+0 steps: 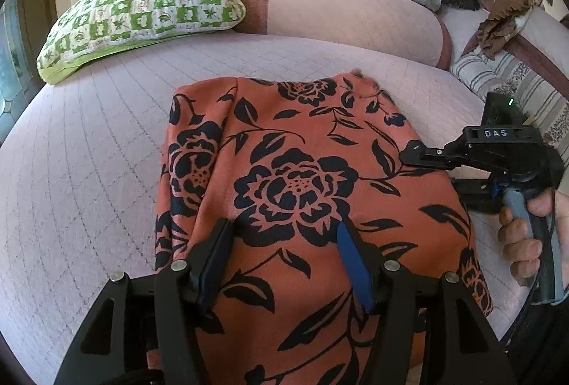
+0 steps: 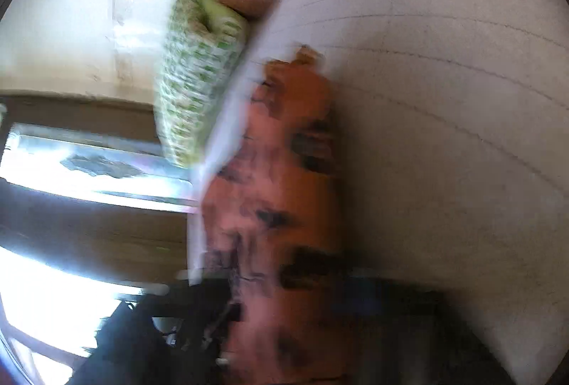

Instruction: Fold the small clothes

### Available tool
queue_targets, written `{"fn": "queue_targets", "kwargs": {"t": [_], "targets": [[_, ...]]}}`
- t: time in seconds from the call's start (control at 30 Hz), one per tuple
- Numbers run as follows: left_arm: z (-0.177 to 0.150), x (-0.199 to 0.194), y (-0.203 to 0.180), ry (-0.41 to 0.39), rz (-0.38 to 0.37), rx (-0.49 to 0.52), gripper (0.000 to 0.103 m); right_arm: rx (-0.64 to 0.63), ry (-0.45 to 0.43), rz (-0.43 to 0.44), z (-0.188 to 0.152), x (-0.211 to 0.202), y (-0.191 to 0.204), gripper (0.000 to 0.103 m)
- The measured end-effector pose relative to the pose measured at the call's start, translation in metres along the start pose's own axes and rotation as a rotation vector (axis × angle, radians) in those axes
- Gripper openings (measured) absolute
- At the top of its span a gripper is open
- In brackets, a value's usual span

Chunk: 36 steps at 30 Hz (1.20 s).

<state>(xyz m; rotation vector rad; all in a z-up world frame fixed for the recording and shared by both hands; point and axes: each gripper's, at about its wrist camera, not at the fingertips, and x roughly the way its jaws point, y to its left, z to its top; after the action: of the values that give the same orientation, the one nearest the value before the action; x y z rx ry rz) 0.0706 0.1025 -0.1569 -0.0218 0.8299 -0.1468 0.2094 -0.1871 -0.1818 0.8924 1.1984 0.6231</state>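
Orange floral garment (image 1: 284, 193) lies partly folded on the pink quilted bed (image 1: 89, 171), near edge under me. My left gripper (image 1: 284, 242) hovers unclenched above it, grasping nothing. My right gripper (image 1: 409, 150) touches the right edge; grip unclear. Risk: it slips off, fold collapses.

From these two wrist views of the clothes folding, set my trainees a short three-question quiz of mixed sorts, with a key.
1. True or false: the orange floral garment lies on a wooden floor.
2. Multiple choice: the green checked pillow in the left wrist view sits (A) on top of the garment, (B) beyond the garment, apart from it, (C) in a gripper.
3. Fill in: the left gripper jaws stand ____ over the garment.

Key:
1. False; it lies on the pale quilted bed cover.
2. B.
3. Open. The right gripper reaches the garment's far right edge; its grip is unclear.
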Motion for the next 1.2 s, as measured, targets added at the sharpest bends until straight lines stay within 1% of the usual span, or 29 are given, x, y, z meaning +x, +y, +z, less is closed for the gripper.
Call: {"fn": "queue_targets", "kwargs": {"t": [0.03, 0.13, 0.17, 0.2, 0.23, 0.27, 0.3, 0.33, 0.37, 0.43, 0.47, 0.5, 0.53, 0.57, 0.6, 0.63, 0.67, 0.7, 0.73, 0.77, 0.8, 0.83, 0.87, 0.9, 0.93, 0.97, 1.03, 1.1, 1.2], "targets": [[-0.001, 0.0, -0.001, 0.0, 0.011, 0.005, 0.062, 0.067, -0.008, 0.04, 0.0, 0.003, -0.009, 0.025], [-0.001, 0.0, 0.003, 0.0, 0.008, -0.003, 0.063, -0.096, -0.05, -0.033, -0.012, -0.013, 0.039, 0.025], [0.0, 0.0, 0.003, 0.001, -0.002, -0.003, 0.063, -0.099, -0.047, -0.053, -0.009, -0.008, 0.039, 0.026], [0.0, 0.0, 0.002, 0.002, 0.003, -0.001, 0.063, -0.057, -0.013, -0.098, -0.005, 0.001, 0.023, 0.03], [0.0, 0.0, 0.001, 0.001, 0.007, 0.002, 0.063, -0.017, 0.008, -0.087, -0.002, 0.008, 0.012, 0.035], [-0.001, 0.0, 0.001, -0.002, 0.014, 0.003, 0.063, 0.029, 0.009, -0.023, -0.001, 0.005, 0.004, 0.042], [-0.001, 0.0, 0.001, -0.004, 0.011, 0.001, 0.063, 0.023, 0.008, -0.014, -0.002, 0.0, 0.01, 0.05], [-0.001, 0.0, 0.002, -0.003, 0.008, -0.001, 0.063, 0.002, -0.003, -0.027, -0.006, -0.006, 0.019, 0.072], [0.0, 0.0, 0.002, -0.003, 0.005, -0.005, 0.063, -0.027, -0.016, -0.022, -0.011, -0.014, 0.027, 0.085], [-0.001, -0.001, 0.001, -0.004, 0.007, -0.01, 0.063, -0.058, -0.031, 0.004, -0.024, -0.03, 0.036, 0.085], [-0.001, 0.0, 0.0, -0.004, 0.01, -0.008, 0.063, -0.063, -0.025, 0.02, -0.028, -0.032, 0.037, 0.08], [-0.001, 0.0, 0.001, -0.003, 0.006, -0.008, 0.063, -0.079, -0.017, 0.013, -0.031, -0.027, 0.035, 0.063], [-0.001, 0.0, 0.001, -0.002, 0.001, -0.008, 0.063, -0.077, 0.026, -0.053, -0.037, -0.018, 0.023, 0.029], [-0.001, -0.001, 0.001, -0.006, 0.001, -0.006, 0.063, -0.022, 0.027, -0.023, -0.038, -0.018, 0.011, 0.028], [-0.001, -0.002, 0.001, -0.008, 0.005, -0.004, 0.063, -0.006, 0.018, -0.002, -0.04, -0.025, 0.009, 0.028], [-0.002, -0.002, 0.002, -0.01, 0.002, -0.003, 0.063, -0.07, 0.002, -0.041, -0.045, -0.03, 0.021, 0.028], [-0.002, -0.003, 0.002, -0.011, -0.002, 0.001, 0.063, -0.1, -0.004, -0.066, -0.047, -0.031, 0.026, 0.029], [-0.002, -0.004, 0.003, -0.011, -0.005, 0.002, 0.063, -0.089, -0.006, -0.079, -0.046, -0.028, 0.022, 0.033], [-0.001, -0.007, 0.005, -0.012, -0.015, -0.009, 0.063, -0.023, 0.005, -0.055, -0.045, -0.028, 0.011, 0.036], [0.0, -0.011, 0.008, -0.016, -0.027, -0.025, 0.063, -0.022, 0.008, -0.05, -0.045, -0.03, 0.012, 0.046], [0.001, -0.019, 0.014, -0.026, -0.053, -0.055, 0.063, -0.052, 0.007, -0.081, -0.047, -0.036, 0.022, 0.053], [0.001, -0.027, 0.022, -0.041, -0.078, -0.09, 0.063, -0.076, 0.001, -0.114, -0.051, -0.041, 0.029, 0.066], [0.002, -0.036, 0.031, -0.058, -0.096, -0.132, 0.064, -0.118, -0.013, -0.15, -0.058, -0.05, 0.039, 0.07], [0.003, -0.048, 0.047, -0.077, -0.11, -0.193, 0.066, -0.155, -0.036, -0.175, -0.063, -0.059, 0.046, 0.07], [0.002, -0.057, 0.06, -0.085, -0.121, -0.251, 0.072, -0.202, -0.075, -0.211, -0.069, -0.071, 0.059, 0.07], [0.0, -0.063, 0.071, -0.086, -0.135, -0.296, 0.073, -0.231, -0.096, -0.211, -0.074, -0.079, 0.067, 0.07], [-0.009, -0.07, 0.1, -0.049, -0.209, -0.405, 0.073, -0.295, -0.107, -0.177, -0.078, -0.081, 0.09, 0.07], [-0.019, -0.066, 0.118, 0.013, -0.287, -0.511, 0.073, -0.357, -0.086, -0.156, -0.088, -0.076, 0.108, 0.071], [-0.029, -0.049, 0.128, 0.103, -0.366, -0.599, 0.073, -0.432, -0.023, -0.125, -0.093, -0.045, 0.13, 0.071]]}}
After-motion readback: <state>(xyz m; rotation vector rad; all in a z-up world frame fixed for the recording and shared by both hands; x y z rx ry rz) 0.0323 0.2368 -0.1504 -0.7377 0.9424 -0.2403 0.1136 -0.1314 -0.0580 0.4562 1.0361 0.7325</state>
